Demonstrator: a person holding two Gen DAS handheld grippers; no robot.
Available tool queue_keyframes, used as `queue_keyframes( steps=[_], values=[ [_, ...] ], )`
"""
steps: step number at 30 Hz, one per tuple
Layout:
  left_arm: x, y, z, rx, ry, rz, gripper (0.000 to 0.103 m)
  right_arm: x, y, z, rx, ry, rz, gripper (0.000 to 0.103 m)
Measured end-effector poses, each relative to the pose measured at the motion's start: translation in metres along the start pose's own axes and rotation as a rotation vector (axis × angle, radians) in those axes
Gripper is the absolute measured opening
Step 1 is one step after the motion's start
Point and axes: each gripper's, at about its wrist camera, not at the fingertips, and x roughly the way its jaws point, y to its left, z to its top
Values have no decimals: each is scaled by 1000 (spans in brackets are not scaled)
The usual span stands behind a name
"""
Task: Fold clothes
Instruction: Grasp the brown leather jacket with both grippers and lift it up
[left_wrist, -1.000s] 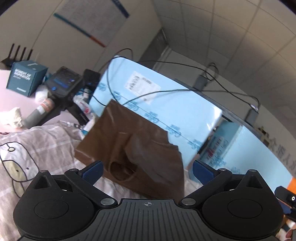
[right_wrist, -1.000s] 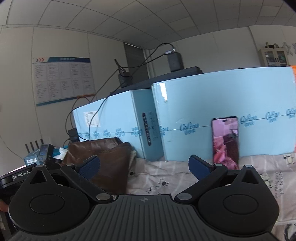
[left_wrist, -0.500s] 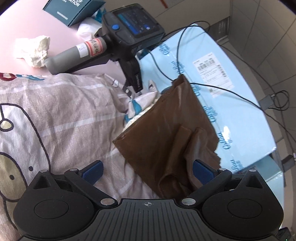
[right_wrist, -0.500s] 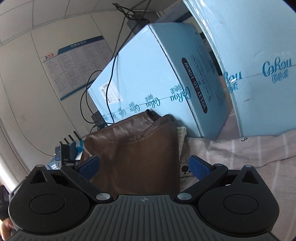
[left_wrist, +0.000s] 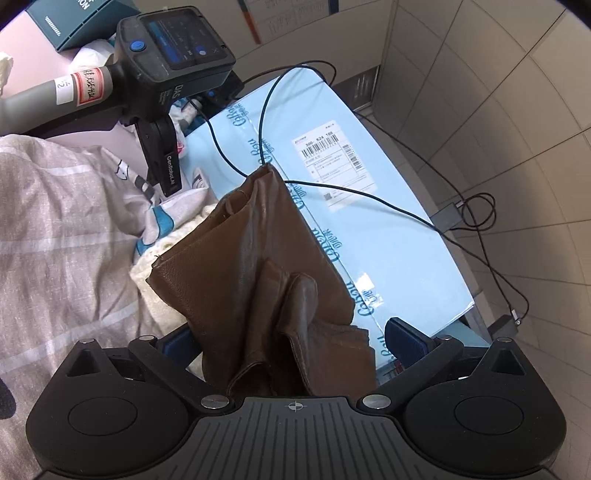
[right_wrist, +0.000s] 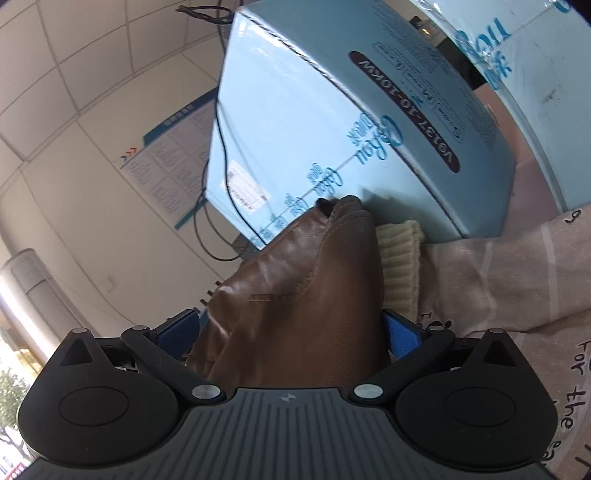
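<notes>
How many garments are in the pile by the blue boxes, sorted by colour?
Brown leather garment: 1
Cream knit garment: 1
Total: 2, lying on the printed bedsheet against a light blue carton.

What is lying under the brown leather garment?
Under the brown leather garment a cream knitted piece sticks out, lying on the printed bedsheet. The leather covers most of it.

The dark grey handheld device (left_wrist: 173, 70) reads "DAS", and its black strap (left_wrist: 168, 162) "GenRobot.AI". The light blue cardboard box (right_wrist: 332, 122) shows "V9137-10-10KW" in a dark oval. The beige printed bedsheet (right_wrist: 554, 369) bears "For the".
</notes>
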Motion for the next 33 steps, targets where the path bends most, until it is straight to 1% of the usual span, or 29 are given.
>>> queue_keyframes(
  steps=[2,3,4,5,7,8,9,10,11,12,13,14,15,16,17,18,20,21,24,26,30,33],
  values=[
    [4,3,4,1,-2,32,103,-3,8,-1,-21,23,37,103],
    [8,5,8,1,-10,56,103,-2,10,-2,-32,31,28,103],
    [10,5,10,8,-12,68,103,-1,11,-4,-44,37,11,103],
    [12,6,11,16,-14,78,103,1,11,-7,-51,33,-39,103],
    [18,2,12,71,-22,97,101,7,7,-13,-43,40,-118,102],
    [18,0,10,97,-31,118,97,10,4,-15,-40,53,-143,96],
    [17,-1,9,117,-40,140,91,13,2,-18,-38,69,-165,87],
    [17,-1,8,128,-53,161,87,15,4,-20,-63,72,-183,67],
    [18,0,8,137,-62,186,77,18,8,-24,-126,64,-218,50],
    [18,1,7,146,-71,211,62,18,10,-28,-180,59,-245,43],
    [19,2,7,164,-68,238,56,17,12,-31,-205,54,-255,36],
    [17,1,6,178,-71,239,49,14,13,-31,-212,43,-247,30],
    [16,1,6,192,-75,238,44,11,14,-31,-216,31,-233,27],
    [13,-3,4,224,-89,234,41,10,15,-30,-221,20,-225,24],
    [10,-7,2,259,-104,230,34,9,18,-29,-237,11,-220,21],
    [7,-12,0,303,-124,232,29,6,22,-29,-257,2,-213,19],
    [2,-23,-5,377,-161,233,24,0,33,-31,-286,-20,-196,17],
    [-2,-26,-6,397,-175,228,17,-3,39,-32,-292,-32,-185,16],
    [-17,-35,-10,429,-206,194,16,-16,54,-28,-296,-67,-157,14],
    [-27,-44,-16,456,-210,166,16,-29,61,-26,-287,-81,-135,14],
    [-45,-61,-32,478,-193,100,16,-64,76,-26,-271,-88,-118,13],
    [-57,-72,-46,486,-151,44,16,-98,84,-29,-270,-85,-133,13]
  ],
)
